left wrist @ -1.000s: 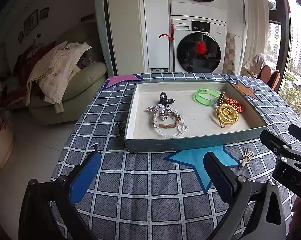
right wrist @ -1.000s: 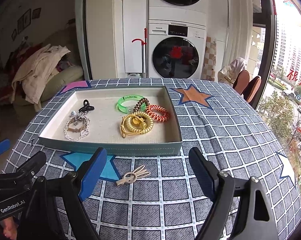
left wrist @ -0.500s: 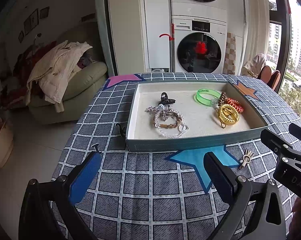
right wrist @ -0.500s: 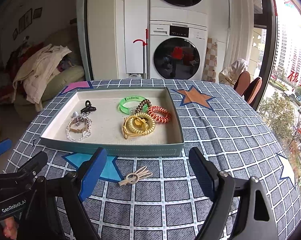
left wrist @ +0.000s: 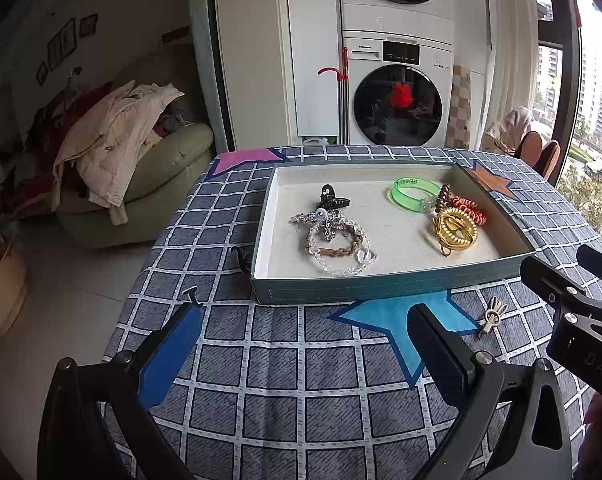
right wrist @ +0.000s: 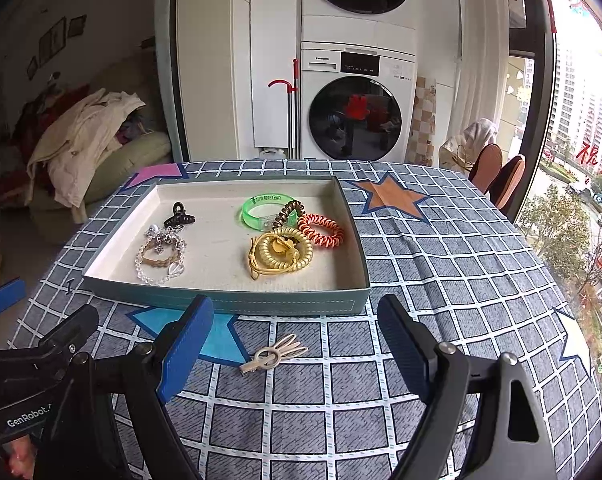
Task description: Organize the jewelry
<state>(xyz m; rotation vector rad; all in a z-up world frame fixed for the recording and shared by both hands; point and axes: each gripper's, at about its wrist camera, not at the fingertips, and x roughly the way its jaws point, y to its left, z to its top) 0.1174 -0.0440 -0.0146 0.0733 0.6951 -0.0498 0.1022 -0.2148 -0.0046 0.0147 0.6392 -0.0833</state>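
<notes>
At the far left, a small dark clip [left wrist: 240, 260] lies on the checked tablecloth [left wrist: 301, 380], just beside the left wall of the tray [left wrist: 381, 290]. Your left gripper [left wrist: 301, 348] hangs over the near cloth with its jaws wide apart and nothing between them. Inside the tray, the left side holds a black claw clip [left wrist: 331, 198], with a clear bead bracelet [left wrist: 343, 256] and a brown braided bracelet [left wrist: 333, 246] tangled together just in front of it. Further right in the tray you have a green bangle [left wrist: 415, 194], a brown spiral tie [left wrist: 444, 196] touching it, an orange spiral tie [left wrist: 469, 210] and a yellow spiral tie [left wrist: 456, 232] nearest you. Outside the tray, on the cloth by the blue star [right wrist: 221, 340], lies a beige hair clip [right wrist: 275, 354], between the fingers of your right gripper [right wrist: 297, 344], which stands spread wide with neither pad touching the clip.
</notes>
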